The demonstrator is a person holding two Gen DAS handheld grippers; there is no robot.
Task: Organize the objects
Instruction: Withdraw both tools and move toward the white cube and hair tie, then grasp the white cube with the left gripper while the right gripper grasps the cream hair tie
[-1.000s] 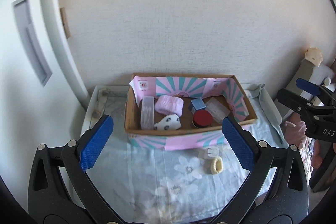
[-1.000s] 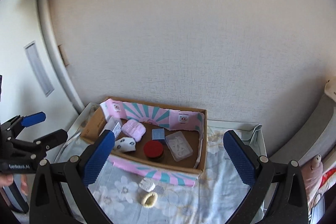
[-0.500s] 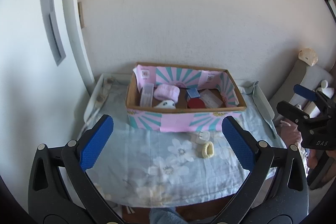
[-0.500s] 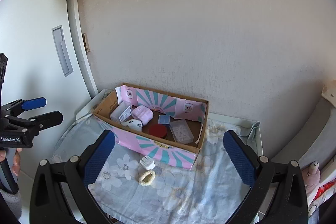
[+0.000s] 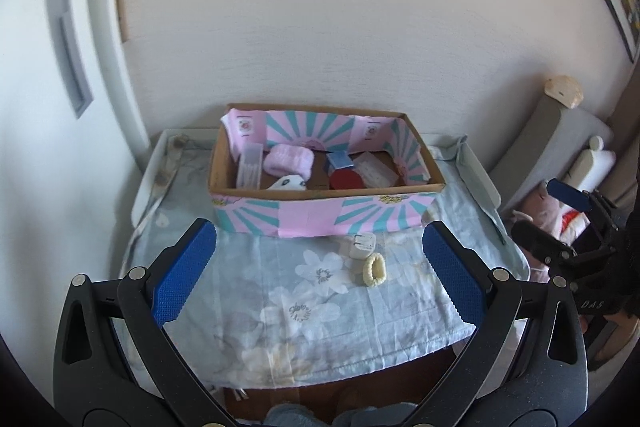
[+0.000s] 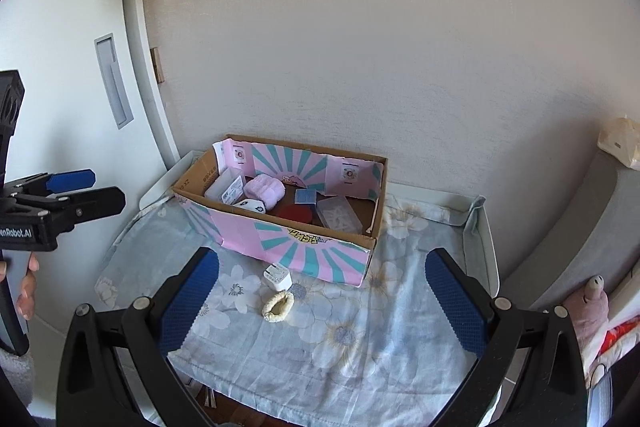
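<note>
A cardboard box (image 5: 320, 215) (image 6: 296, 247) with pink and teal wrapping stands at the back of a small table. It holds a pink cloth roll (image 5: 289, 161), a red round lid (image 5: 345, 181), a blue cube (image 5: 338, 159), clear plastic cases and a spotted white item. In front of it on the cloth lie a white charger plug (image 5: 362, 246) (image 6: 277, 276) and a cream hair scrunchie (image 5: 374, 269) (image 6: 277, 306). My left gripper (image 5: 319, 267) is open and empty, held back over the table's front. My right gripper (image 6: 322, 301) is open and empty, also held back.
A light blue floral cloth (image 5: 304, 307) covers the table, which has raised white side rims (image 6: 486, 247). A white wall rises behind. A grey sofa arm (image 5: 560, 131) and soft toys stand to the right. The other gripper shows at each view's edge.
Both grippers have drawn back from the box, so more of the table and its front edge shows. Objects on the table have not moved.
</note>
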